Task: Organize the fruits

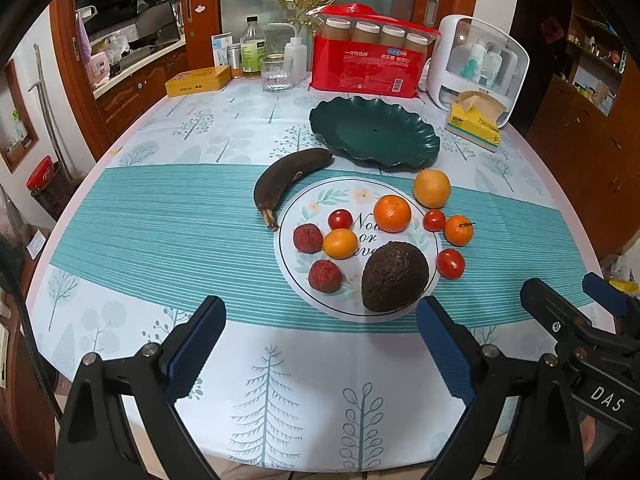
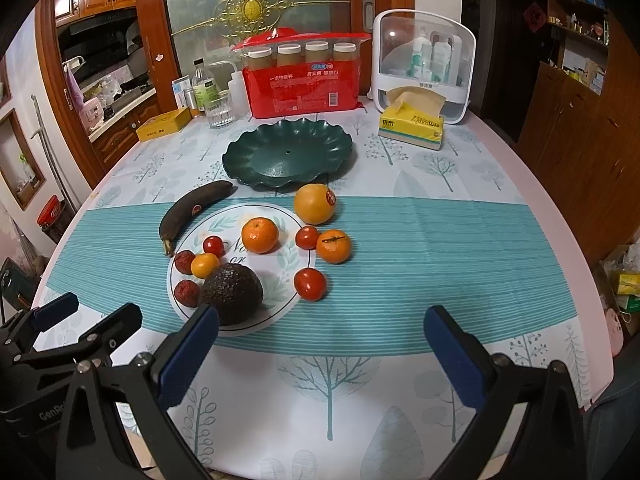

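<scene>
A white printed plate [image 1: 316,304] [image 2: 280,300] holds a dark avocado [image 1: 394,278] [image 2: 232,294], a mandarin [image 1: 392,213] [image 2: 260,235], a small orange fruit [image 1: 340,243], two red lychees [image 1: 308,239] and a cherry tomato [image 1: 340,219]. A blackened banana [image 1: 288,178] [image 2: 192,210] lies at its far left rim. An orange [image 1: 432,189] [image 2: 315,204], a mandarin [image 1: 458,230] [image 2: 333,246] and two tomatoes [image 1: 450,264] [image 2: 310,284] lie on the cloth to its right. An empty green scalloped plate [image 1: 376,132] [image 2: 288,152] stands behind. My left gripper [image 1: 320,348] and right gripper [image 2: 320,356] are open and empty, near the table's front edge.
At the back stand a red pack of paper cups [image 1: 368,64], a glass [image 1: 276,74], bottles [image 1: 253,50], a yellow tin [image 1: 198,80], a white cosmetics case [image 1: 476,64] and a yellow tissue pack [image 1: 474,120]. The round table's edge [image 1: 576,216] curves off at both sides.
</scene>
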A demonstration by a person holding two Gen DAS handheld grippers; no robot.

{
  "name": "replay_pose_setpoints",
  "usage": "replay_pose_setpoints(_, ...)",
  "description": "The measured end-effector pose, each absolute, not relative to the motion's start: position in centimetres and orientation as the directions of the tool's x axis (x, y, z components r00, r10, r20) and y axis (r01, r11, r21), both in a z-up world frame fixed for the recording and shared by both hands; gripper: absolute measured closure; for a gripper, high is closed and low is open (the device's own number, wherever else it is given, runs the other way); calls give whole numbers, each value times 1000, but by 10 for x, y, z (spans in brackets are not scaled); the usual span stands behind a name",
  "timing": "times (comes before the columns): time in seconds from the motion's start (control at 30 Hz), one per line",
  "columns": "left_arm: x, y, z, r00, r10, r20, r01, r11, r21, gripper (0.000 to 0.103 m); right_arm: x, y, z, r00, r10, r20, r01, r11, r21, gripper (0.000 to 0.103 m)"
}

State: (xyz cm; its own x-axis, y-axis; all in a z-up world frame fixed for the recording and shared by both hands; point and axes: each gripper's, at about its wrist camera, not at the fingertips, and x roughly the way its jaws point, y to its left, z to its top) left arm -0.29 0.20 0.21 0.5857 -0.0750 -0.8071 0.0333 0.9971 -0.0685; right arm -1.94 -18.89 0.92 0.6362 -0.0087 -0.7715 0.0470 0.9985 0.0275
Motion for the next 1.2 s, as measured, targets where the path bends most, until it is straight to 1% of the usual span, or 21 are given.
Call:
replay_pose_setpoints(0.37, -3, 4, -1, 582, -94, -807, 40, 995, -87, 8, -20, -190, 7, 637, 7, -771, 46, 998, 47, 0)
replay_pose_setpoints(0.57, -1, 1, -2, 582, -81, -809, 42, 997, -69, 7, -19, -190, 4, 634, 10, -773, 52, 997, 56, 1)
replay_pose_setpoints(0.83, 1, 8, -1, 591, -121, -798, 54, 992, -110, 7, -16, -188, 6, 638, 37, -769, 22, 998, 66, 1)
replay_pose_setpoints(1.03, 13, 19, 9, 589, -158, -792, 72, 987, -143, 7, -11, -181, 11, 647, 49, -761, -26, 999, 42, 9)
replay_pose_setpoints(1.13, 17, 26, 21, 626, -121, -770, 61, 992, -106, 7, -7, -175, 16, 655, 50, -754, -57, 998, 17, 13)
replay_pose_setpoints(1.2, 21, 30, 28, 649, -98, -755, 59, 995, -78, 7, -3, -171, 21, 659, 62, -750, -84, 996, 9, 14)
